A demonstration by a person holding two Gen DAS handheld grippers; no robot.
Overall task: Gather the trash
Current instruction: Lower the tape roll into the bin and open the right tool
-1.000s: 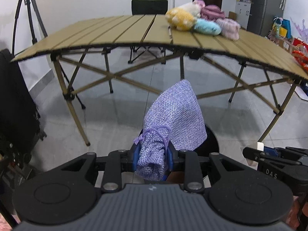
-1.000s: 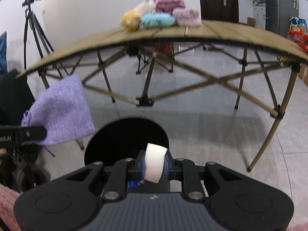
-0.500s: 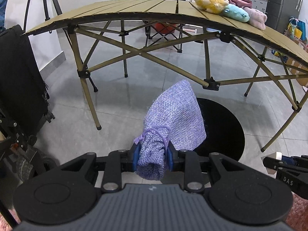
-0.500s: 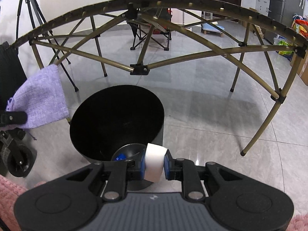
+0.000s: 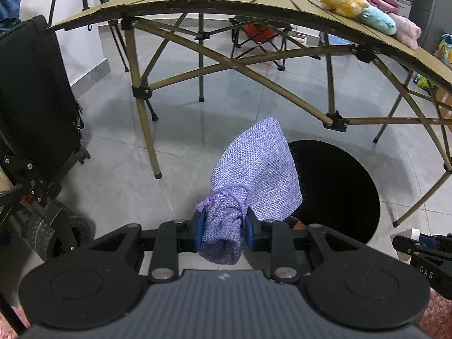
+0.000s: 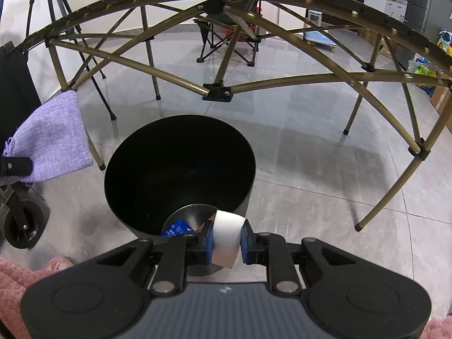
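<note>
The coming move is judged to turn on one relation: the black bin [image 6: 180,175] stands on the floor directly ahead of and below the right gripper [image 6: 226,241], so that its open mouth lies just past the fingertips. A white roll [image 6: 227,237], probably of paper or tape, is clamped between the blue pads of this gripper, with its round axis running across from pad to pad, and it hangs above the near rim of the bin. A blue wrapper [image 6: 177,228] is seen at the bottom of the bin. The left gripper [image 5: 224,233] is closed on the gathered neck of a purple pouch [image 5: 254,178], whose long axis points forward and upward, away from the fingers. From the left wrist view the bin [image 5: 336,186] lies ahead and to the right, partly hidden behind the pouch, so the pouch seems to be beside the rim and not yet over the opening. The right gripper is therefore judged to be the nearer one for a release. The folding table [image 5: 220,0] stands beyond the bin.
</note>
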